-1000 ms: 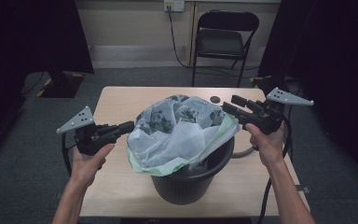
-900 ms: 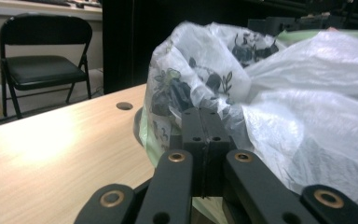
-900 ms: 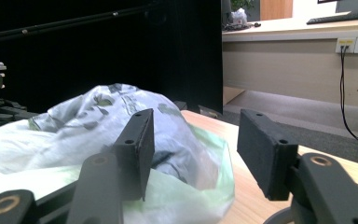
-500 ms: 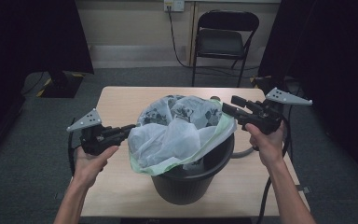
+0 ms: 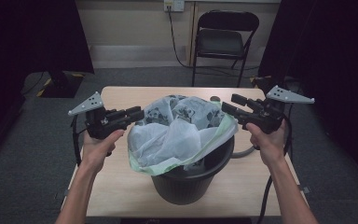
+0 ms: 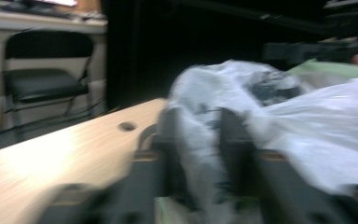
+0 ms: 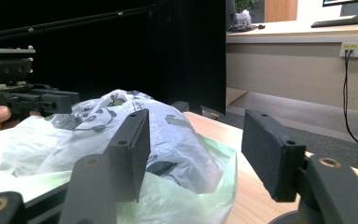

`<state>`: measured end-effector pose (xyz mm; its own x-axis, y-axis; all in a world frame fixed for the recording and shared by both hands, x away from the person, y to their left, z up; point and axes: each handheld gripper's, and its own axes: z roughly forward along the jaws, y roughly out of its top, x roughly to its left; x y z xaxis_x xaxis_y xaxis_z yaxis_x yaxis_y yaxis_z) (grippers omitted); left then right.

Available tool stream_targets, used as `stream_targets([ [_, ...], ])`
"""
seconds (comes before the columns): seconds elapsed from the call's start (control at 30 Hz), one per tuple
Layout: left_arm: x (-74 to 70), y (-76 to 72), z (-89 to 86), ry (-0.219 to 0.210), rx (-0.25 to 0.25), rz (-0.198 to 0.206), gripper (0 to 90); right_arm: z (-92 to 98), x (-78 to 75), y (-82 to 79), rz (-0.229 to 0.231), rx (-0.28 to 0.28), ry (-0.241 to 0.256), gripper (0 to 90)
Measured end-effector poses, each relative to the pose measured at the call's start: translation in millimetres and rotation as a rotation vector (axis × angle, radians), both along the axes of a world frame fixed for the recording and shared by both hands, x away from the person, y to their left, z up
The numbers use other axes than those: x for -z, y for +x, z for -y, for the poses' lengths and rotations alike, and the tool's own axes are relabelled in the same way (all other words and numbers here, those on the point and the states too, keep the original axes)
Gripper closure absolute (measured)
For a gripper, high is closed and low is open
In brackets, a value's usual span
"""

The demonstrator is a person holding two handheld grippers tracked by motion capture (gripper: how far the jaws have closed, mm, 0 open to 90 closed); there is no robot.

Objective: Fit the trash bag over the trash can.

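A black bin [image 5: 186, 183] stands on the wooden table [image 5: 116, 191], lined with a pale green bag [image 5: 150, 166]. A white plastic bag [image 5: 182, 127] with dark prints bulges out of its top. My left gripper [image 5: 137, 113] is at the bag's left edge. In the blurred left gripper view its jaws [image 6: 198, 135] stand a little apart with white bag plastic [image 6: 307, 135] between them. My right gripper [image 5: 227, 103] hovers at the bag's right rim, open. Between its jaws [image 7: 193, 140] the printed bag [image 7: 168, 135] and green liner [image 7: 191, 200] lie farther off, untouched.
A black folding chair [image 5: 223, 39] stands beyond the table's far edge. A small round hole [image 5: 214, 98] is in the tabletop behind the bin. A grey cable [image 5: 244, 151] loops on the table right of the bin. Dark curtains hang on both sides.
My left gripper has moved right and forward until its jaws reach the bag's left edge. The right gripper has stayed nearly still beside the rim.
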<state>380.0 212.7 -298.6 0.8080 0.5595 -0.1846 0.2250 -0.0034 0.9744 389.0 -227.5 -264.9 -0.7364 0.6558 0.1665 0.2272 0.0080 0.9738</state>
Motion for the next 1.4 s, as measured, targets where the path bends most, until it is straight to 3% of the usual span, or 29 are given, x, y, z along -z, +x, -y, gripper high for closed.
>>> stream_targets([
  [0.07, -2.6, -4.7, -0.3, 0.015, 0.016, 0.001, 90.0, 0.3, -1.5, -1.0, 0.003, 0.0, -0.002, 40.8],
  [0.4, -2.0, -37.1, -8.9, 0.017, 0.047, 0.016, 90.0, -4.1, -6.8, -1.0, 0.01, -0.001, 0.001, 38.1],
  [0.5, -3.8, -44.7, -10.9, 0.019, 0.085, 0.021, 90.0, -8.1, -10.1, -0.7, 0.014, -0.009, 0.0, 37.7],
  [0.57, -6.0, -45.7, -11.5, 0.006, 0.086, 0.044, 86.3, -10.3, -11.4, -0.4, 0.016, -0.014, 0.002, 37.5],
  [0.63, -9.7, -41.7, -12.0, -0.005, 0.052, 0.06, 76.5, -13.0, -12.0, 0.4, 0.014, -0.017, -0.003, 37.4],
  [0.7, -11.9, -33.1, -9.7, -0.012, 0.019, 0.056, 65.5, -15.4, -11.6, 0.9, 0.012, -0.022, -0.004, 37.2],
  [0.73, -12.0, -28.1, -7.0, 0.006, 0.002, 0.052, 60.9, -16.7, -11.3, 0.9, 0.01, -0.026, -0.006, 37.1],
  [0.8, -7.3, -15.4, -1.3, 0.019, -0.029, 0.015, 58.5, -19.3, -10.3, 1.3, 0.005, -0.032, -0.009, 36.8],
  [0.83, -5.3, -13.1, 0.4, 0.031, -0.028, 0.01, 61.8, -20.4, -9.7, 1.3, 0.003, -0.036, -0.014, 36.3],
  [0.87, -2.7, -11.8, 2.6, 0.037, -0.023, 0.012, 72.3, -21.0, -8.9, 1.4, 0.004, -0.041, -0.017, 36.2],
  [0.9, -1.4, -12.9, 2.7, 0.036, -0.036, 0.02, 77.4, -21.7, -7.4, 1.3, 0.001, -0.045, -0.022, 36.1],
  [0.97, -1.6, -15.7, -3.7, 0.021, -0.015, 0.018, 90.0, -21.8, -2.8, 1.8, -0.009, -0.044, -0.04, 35.4],
  [1.07, -2.9, -25.8, -6.4, 0.036, 0.0, 0.026, 90.0, -18.3, 4.3, 2.8, -0.026, -0.04, -0.051, 35.8],
  [1.17, -5.8, -39.5, -5.4, 0.064, 0.01, 0.035, 90.0, -17.5, 8.9, 3.2, -0.038, -0.033, -0.072, 39.7],
  [1.33, -4.0, -43.2, -9.2, 0.045, 0.019, 0.03, 89.1, -16.3, 9.9, 6.1, -0.041, -0.024, -0.081, 62.9],
  [1.4, -3.6, -39.4, -9.8, 0.029, -0.005, 0.025, 78.3, -15.9, 9.6, 7.4, -0.033, -0.011, -0.09, 70.6],
])
